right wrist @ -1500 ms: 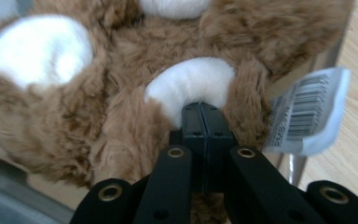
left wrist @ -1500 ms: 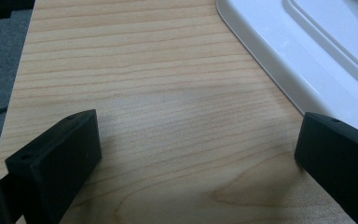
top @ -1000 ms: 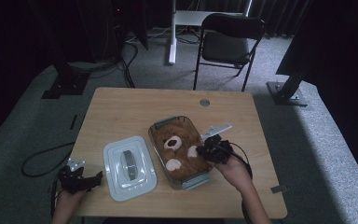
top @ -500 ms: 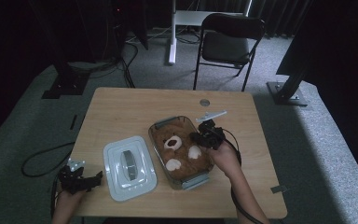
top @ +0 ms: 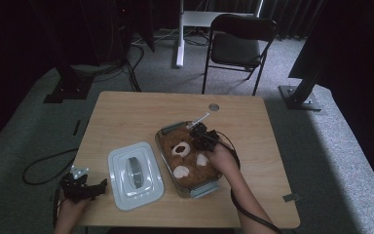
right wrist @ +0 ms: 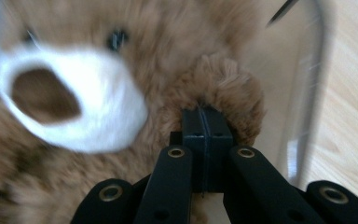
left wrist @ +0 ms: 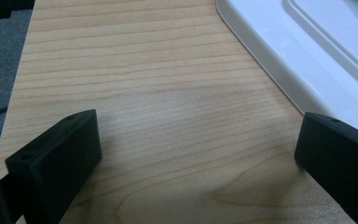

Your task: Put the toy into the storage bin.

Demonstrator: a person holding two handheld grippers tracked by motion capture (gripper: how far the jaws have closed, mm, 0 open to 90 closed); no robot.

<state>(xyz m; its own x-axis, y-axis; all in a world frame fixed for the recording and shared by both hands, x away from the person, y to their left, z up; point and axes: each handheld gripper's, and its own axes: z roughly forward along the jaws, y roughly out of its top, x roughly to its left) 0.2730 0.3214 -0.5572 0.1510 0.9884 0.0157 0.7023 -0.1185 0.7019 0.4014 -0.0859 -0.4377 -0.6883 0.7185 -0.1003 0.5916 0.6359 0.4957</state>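
A brown teddy bear (top: 187,158) with a white muzzle and white paws lies face up in a clear glass dish (top: 202,190) on the wooden table. My right gripper (top: 199,132) is over the far end of the dish by the bear's head. In the right gripper view its jaws (right wrist: 205,121) are pressed together, tips against the bear's fuzzy ear (right wrist: 228,84), beside the muzzle (right wrist: 74,93) and the dish wall (right wrist: 303,93). My left gripper (top: 97,187) rests at the table's near left corner, jaws wide open (left wrist: 200,154) over bare wood, next to the white lid (left wrist: 317,56).
The white lid (top: 135,174) with a grey handle lies flat to the left of the dish. A small round metal cap (top: 214,107) sits near the table's far edge. A black chair (top: 241,46) stands beyond the table, and cables lie on the floor at left.
My right gripper has moved from the dish's right side toward the far end, over the bear's head, and sunk a little. The left gripper has not moved.
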